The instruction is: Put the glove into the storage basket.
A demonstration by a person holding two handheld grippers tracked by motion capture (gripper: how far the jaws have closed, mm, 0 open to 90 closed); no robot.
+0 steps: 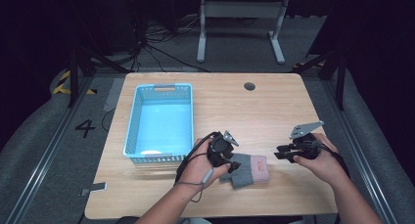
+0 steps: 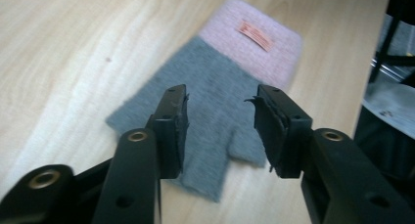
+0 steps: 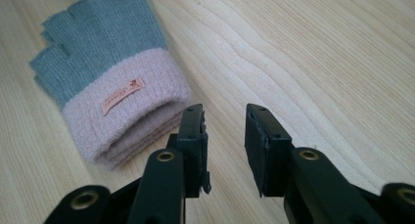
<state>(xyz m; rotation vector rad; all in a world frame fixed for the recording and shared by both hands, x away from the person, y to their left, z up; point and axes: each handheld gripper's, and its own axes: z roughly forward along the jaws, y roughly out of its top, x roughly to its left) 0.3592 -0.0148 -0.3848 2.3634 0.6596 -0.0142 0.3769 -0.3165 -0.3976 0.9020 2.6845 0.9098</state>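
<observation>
A grey fingerless glove (image 1: pixel 247 169) with a pink cuff and a small orange label lies flat near the table's front edge. My left gripper (image 1: pixel 230 161) hovers over its grey finger end; in the left gripper view the gripper (image 2: pixel 220 117) is open above the grey knit of the glove (image 2: pixel 215 87), nothing between the jaws. My right gripper (image 1: pixel 280 153) is held to the right of the cuff. In the right gripper view the gripper (image 3: pixel 224 136) stands open over bare wood, just right of the glove (image 3: pixel 107 82) and its cuff opening.
A light blue plastic basket (image 1: pixel 160 122) stands on the left half of the wooden table (image 1: pixel 254 111). A round cable hole (image 1: pixel 249 86) sits near the far edge. A small grey object (image 1: pixel 94 189) lies at the front left corner.
</observation>
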